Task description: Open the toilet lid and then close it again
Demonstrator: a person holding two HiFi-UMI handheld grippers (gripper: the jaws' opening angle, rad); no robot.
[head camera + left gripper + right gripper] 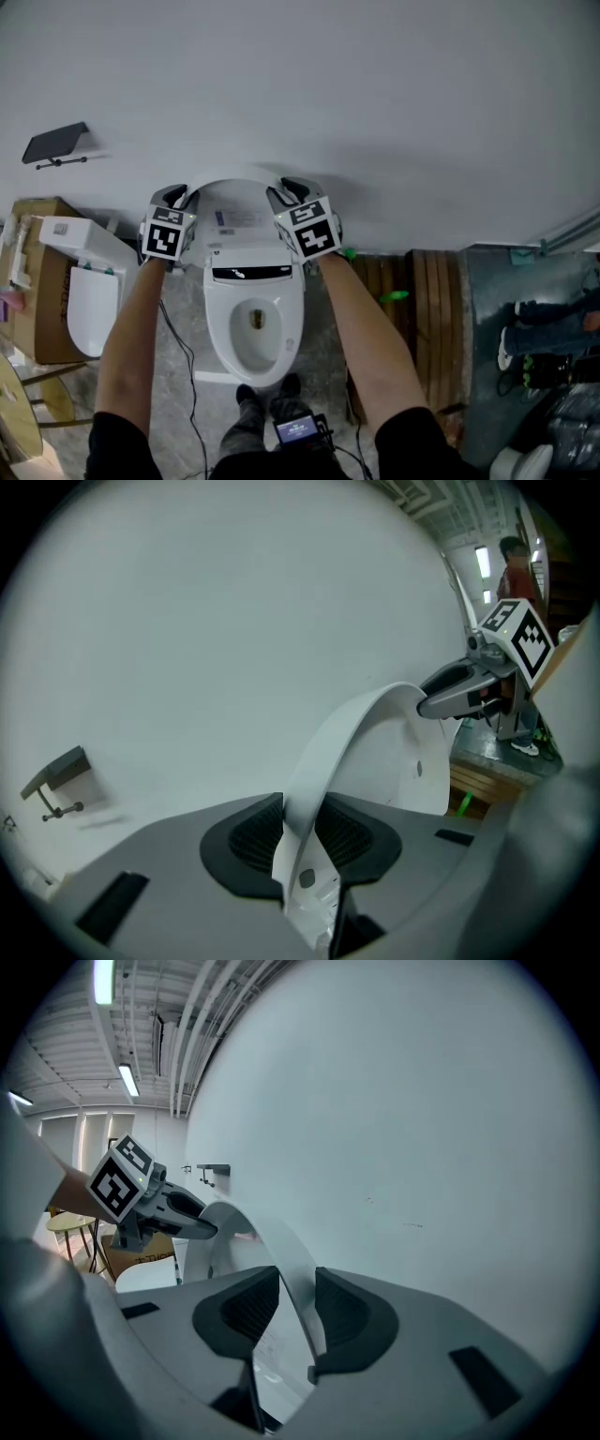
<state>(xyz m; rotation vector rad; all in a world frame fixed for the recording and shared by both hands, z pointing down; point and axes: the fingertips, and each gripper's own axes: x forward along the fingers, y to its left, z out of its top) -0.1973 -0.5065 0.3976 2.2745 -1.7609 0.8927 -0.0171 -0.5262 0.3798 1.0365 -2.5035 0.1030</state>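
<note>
**Both grippers clamped on the raised toilet lid**

Head view: the toilet lid (239,214) stands upright against the white wall (375,94), above the uncovered bowl (255,328). The left gripper (178,195) is at the lid's left edge and the right gripper (289,192) is at its right edge (both high up, near the top curve). A second white toilet (89,281) and a cardboard box (37,319) stand to the left, and wooden slats (427,300) lie to the right.

Left gripper view: the jaws are drawn partway together, with the lid's rim running up between the ribbed pads (253,841), which press on both of its faces.

Right gripper view: the jaws are likewise narrowed onto the lid's thin rim, gripping it from either side.
</note>
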